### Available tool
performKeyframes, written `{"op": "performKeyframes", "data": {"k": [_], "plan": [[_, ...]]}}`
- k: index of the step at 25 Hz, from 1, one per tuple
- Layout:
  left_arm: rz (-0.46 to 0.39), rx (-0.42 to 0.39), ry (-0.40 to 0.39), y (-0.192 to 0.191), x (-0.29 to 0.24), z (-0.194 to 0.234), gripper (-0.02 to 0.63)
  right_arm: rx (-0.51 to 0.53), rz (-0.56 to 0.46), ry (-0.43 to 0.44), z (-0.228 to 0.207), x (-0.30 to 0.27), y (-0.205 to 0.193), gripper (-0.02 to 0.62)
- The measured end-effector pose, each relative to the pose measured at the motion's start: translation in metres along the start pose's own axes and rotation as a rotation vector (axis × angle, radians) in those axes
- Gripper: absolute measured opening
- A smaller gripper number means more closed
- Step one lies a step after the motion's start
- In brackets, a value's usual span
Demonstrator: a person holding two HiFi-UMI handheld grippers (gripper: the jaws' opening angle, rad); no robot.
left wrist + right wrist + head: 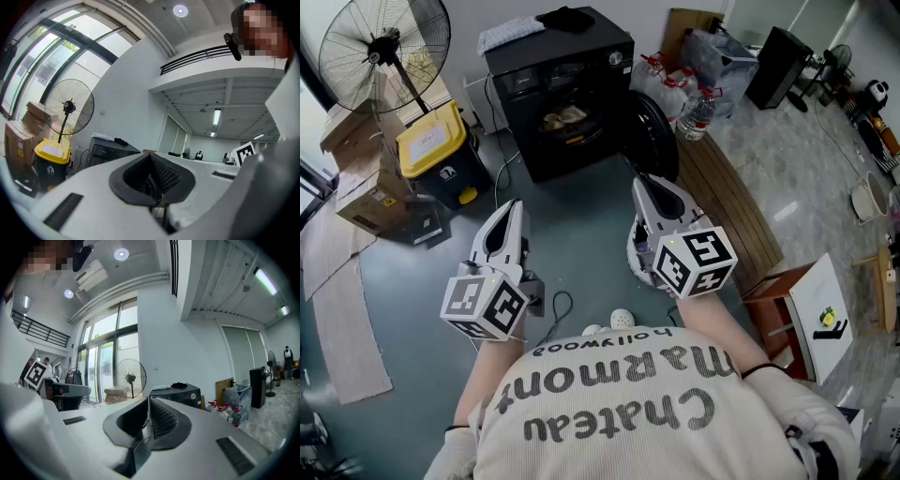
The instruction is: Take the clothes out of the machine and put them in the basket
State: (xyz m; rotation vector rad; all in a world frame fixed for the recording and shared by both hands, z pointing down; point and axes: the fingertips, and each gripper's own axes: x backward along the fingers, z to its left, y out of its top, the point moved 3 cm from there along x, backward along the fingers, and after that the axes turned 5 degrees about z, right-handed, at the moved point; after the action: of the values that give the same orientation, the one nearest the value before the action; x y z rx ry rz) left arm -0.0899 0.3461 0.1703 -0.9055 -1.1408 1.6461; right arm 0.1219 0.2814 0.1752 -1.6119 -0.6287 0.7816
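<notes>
Machine (558,84): black, far centre, with its door (654,131) swung open on the right.
Clothes (563,119): lying in the drum, nothing touching them.
Left gripper (512,211): near left, jaws closed, empty.
Right gripper (643,184): near right, jaws together, empty too.
Risk: closed jaws would likely just shove the clothes deeper, and the open door could snag the right gripper.
Writing: shirt (628,403) reads "Chateau Marmont hollywood".

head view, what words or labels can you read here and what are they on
"Chateau Marmont": cream sweatshirt of the person, upside down in this view.
"hollywood": same sweatshirt, smaller, by the collar.
White label on the yellow bin lid: too small to read.
Black front-loading machine's panel: print too small to read.
</notes>
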Motion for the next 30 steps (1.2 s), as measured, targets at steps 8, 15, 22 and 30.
{"op": "performKeyframes", "data": {"k": [8, 15, 22, 30], "plan": [[-0.005, -0.008, -0.003, 0.003, 0.003, 0.013, 0.008, -0.005, 0.006, -0.002, 0.008, -0.011, -0.003, 0.040], [0.020, 0.018, 0.022, -0.005, -0.007, 0.042, 0.008, -0.044, 0.035, 0.012, 0.006, -0.042, -0.016, 0.040], [-0.019, 0.064, 0.033, 0.000, -0.042, 0.074, 0.008, -0.066, 0.052, 0.018, -0.015, -0.093, -0.014, 0.040], [-0.013, -0.010, 0.079, 0.019, -0.112, 0.101, 0.008, -0.070, 0.024, 0.067, -0.060, -0.166, 0.005, 0.040]]}}
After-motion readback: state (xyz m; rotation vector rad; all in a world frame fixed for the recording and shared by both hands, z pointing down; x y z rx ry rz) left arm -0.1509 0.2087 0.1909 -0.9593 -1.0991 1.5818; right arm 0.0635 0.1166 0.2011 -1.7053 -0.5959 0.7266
